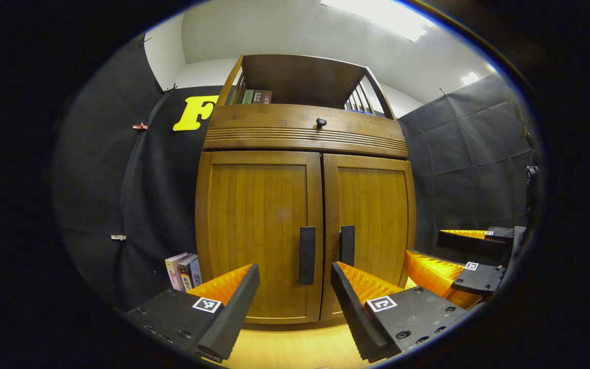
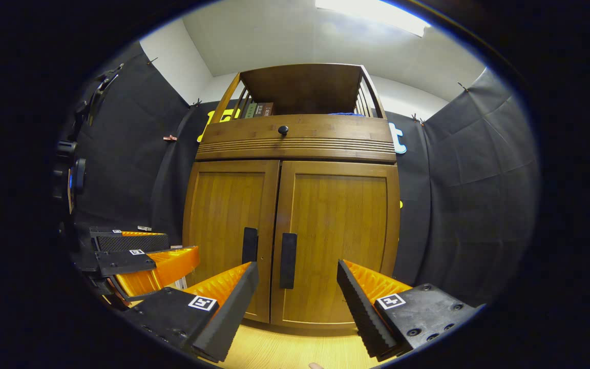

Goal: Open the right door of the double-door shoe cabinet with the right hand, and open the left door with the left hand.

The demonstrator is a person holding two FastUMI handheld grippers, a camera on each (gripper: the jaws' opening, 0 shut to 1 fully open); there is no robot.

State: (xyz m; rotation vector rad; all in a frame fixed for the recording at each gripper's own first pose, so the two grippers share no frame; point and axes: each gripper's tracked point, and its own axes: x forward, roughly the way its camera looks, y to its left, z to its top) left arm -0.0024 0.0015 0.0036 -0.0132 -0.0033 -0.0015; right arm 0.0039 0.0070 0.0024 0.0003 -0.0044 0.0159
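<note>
The cabinet [image 2: 290, 225] stands on the floor straight ahead, both doors shut. The right tool [image 2: 297, 289] is spread wide, holding nothing, short of the right handle [image 2: 288, 260]. The left tool [image 1: 295, 289] is likewise wide and empty, facing the left handle [image 1: 307, 255]. The doors look like stiff wood on outer hinges, probably light to swing. The slim vertical handles beside the middle seam look smooth; best pinched mid-length and pulled out in an arc.

ridged claw [image 1: 295, 279] (square tag, screws on each mount)
</note>
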